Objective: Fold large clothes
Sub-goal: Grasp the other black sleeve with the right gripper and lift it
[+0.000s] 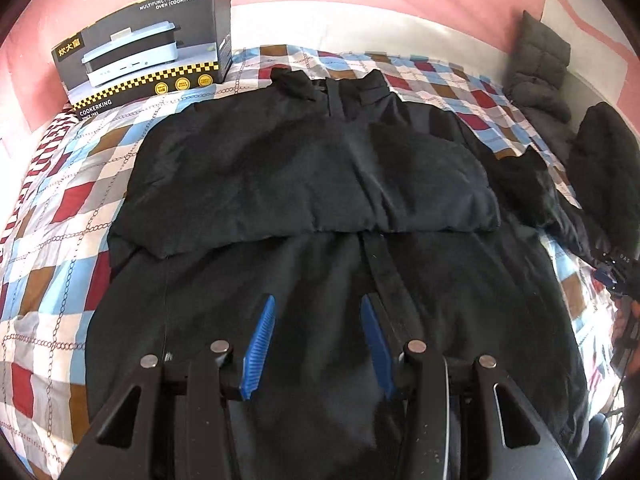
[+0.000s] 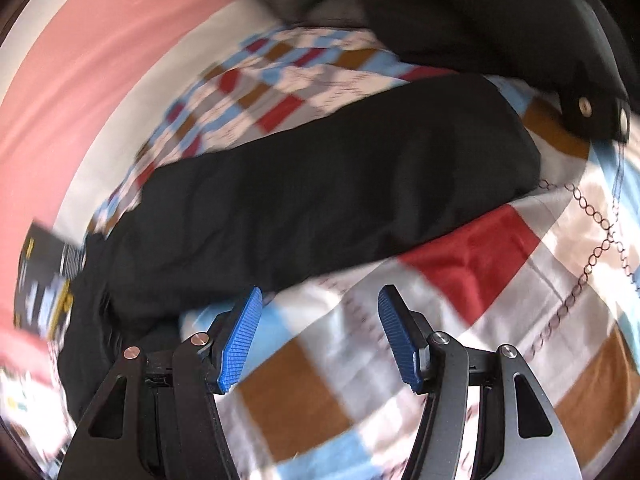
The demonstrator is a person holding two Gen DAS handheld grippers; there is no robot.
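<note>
Both tools open, empty. Black jacket (image 1: 312, 184) flat on bed (image 1: 52, 216), collar far. Left tool (image 1: 318, 344) over hem; right tool (image 2: 320, 336) just beside outstretched sleeve (image 2: 320, 196), probably nearer it (blurred).

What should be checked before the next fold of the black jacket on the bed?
1. Left hand-held gripper open, nothing between its fingers: ok.
2. Right hand-held gripper open and empty, over the checked quilt: ok.
3. Black jacket lies flat, one sleeve folded across its chest: ok.
4. Other sleeve folded in: not ok, it stretches out over the quilt.
5. Cooker box off the jacket: ok.
6. Right view sharp: not ok, blurred.
</note>
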